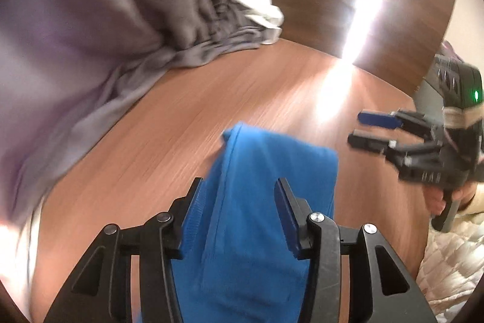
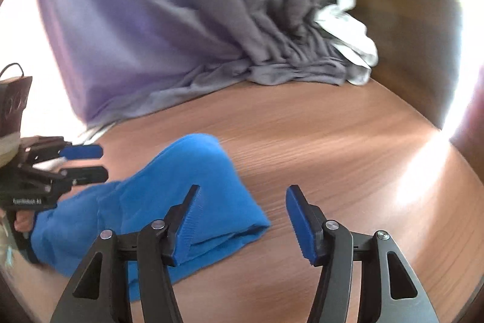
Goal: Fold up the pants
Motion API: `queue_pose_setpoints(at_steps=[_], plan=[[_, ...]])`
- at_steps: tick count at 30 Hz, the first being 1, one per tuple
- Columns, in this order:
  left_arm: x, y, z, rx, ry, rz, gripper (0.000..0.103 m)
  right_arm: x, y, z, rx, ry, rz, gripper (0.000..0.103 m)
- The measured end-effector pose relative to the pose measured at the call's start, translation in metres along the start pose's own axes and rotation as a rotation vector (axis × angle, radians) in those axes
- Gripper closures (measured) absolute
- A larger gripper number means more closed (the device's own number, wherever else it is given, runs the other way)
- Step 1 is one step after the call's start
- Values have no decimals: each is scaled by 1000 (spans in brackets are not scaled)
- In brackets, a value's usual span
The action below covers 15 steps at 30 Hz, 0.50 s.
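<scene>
The blue pants lie folded in a bundle on the round wooden table. My left gripper is open, its fingers on either side of the bundle just above it. My right gripper is open and empty, hovering over the right end of the pants. In the left wrist view the right gripper shows at the right, open, clear of the pants. In the right wrist view the left gripper shows at the left, open, over the pants' left part.
A grey curtain hangs behind the table and bunches on its far edge, with a white cloth beside it. A quilted cream fabric lies past the table's right edge. Bright glare falls on the table's right side.
</scene>
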State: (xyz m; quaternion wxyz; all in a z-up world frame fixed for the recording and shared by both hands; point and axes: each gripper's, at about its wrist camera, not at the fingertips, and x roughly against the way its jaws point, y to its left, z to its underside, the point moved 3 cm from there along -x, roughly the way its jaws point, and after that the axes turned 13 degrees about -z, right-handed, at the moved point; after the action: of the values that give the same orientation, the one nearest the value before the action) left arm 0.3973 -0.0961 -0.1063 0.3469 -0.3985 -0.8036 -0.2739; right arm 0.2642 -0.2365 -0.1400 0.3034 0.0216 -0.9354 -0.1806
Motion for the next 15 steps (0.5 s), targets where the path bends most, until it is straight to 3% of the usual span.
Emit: queue_pose_setpoints(at_steps=[3,6,13,15], plan=[[-24,1,-29,-14,30,93,60,-6,-6,1,-40,-7,-7,45],[-54,9,-46,55,104,168,68,-10,-9,5,-97,-10,-5,45],[-103,11,-55,165,272,141,74,-31,-22,16,-269,4,-3,45],[-108,14,-56,181,286,107,74,-37,-26,20,-325,18,4,45]])
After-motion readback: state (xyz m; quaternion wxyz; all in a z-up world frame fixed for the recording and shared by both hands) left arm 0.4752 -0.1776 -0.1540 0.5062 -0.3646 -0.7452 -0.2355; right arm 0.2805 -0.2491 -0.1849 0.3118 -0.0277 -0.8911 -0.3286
